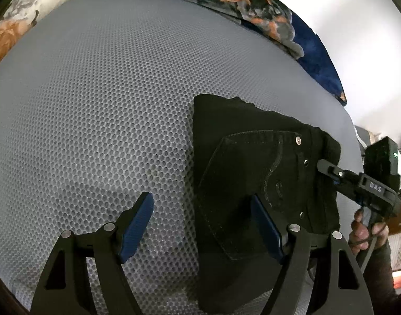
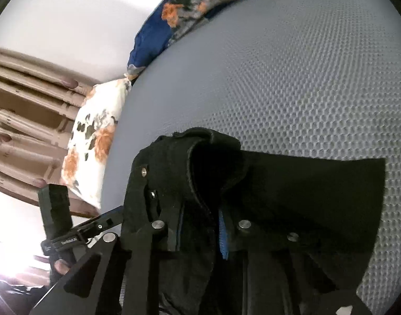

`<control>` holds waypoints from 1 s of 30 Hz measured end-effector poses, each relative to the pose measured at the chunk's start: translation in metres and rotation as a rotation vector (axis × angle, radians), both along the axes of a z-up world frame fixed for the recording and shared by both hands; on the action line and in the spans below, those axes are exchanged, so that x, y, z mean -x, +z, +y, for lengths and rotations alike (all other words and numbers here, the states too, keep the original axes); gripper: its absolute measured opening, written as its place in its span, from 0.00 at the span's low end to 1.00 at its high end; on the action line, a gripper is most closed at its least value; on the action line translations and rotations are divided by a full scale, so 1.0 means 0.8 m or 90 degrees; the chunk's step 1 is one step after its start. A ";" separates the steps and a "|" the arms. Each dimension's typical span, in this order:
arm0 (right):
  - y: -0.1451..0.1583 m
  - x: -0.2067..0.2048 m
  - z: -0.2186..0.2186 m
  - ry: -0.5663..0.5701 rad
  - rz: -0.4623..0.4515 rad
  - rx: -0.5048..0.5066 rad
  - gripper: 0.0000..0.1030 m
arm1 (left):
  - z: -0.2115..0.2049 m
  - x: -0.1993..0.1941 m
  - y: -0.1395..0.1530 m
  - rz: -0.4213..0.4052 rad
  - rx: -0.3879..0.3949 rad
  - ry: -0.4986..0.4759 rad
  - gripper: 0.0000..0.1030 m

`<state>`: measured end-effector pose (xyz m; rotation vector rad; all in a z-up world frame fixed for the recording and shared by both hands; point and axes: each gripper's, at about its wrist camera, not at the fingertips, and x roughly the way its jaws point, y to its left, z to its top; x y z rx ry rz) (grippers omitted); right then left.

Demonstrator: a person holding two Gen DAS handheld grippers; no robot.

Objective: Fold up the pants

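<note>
Grey honeycomb mattress (image 1: pixel 95 110) fills my view, a floral blanket (image 1: pixel 266 8) bunched at twelve o'clock. Black pants (image 1: pixel 253 183) lie folded toward four o'clock, back pocket up. My left gripper (image 1: pixel 203 225) gapes wide, one blue pad on the pocket. My right gripper (image 2: pixel 200 225) pinches the waistband.

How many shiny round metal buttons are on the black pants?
3 show on the black denim pants in the left wrist view: one atop the pocket, one beside the right gripper, one lower. Folds may hide more.
</note>
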<state>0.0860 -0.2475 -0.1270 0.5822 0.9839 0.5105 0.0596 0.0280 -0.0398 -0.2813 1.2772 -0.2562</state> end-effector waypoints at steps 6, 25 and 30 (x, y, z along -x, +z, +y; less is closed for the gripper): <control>0.046 0.057 -0.012 -0.050 -0.042 0.032 0.10 | -0.014 -0.007 0.004 -0.029 -0.011 -0.013 0.74; -0.010 0.073 -0.072 -0.187 0.064 0.101 0.23 | -0.092 -0.036 -0.038 -0.047 -0.115 -0.125 0.80; -0.003 0.097 -0.066 -0.184 0.071 0.114 0.24 | -0.091 -0.021 -0.033 -0.038 -0.112 -0.140 0.80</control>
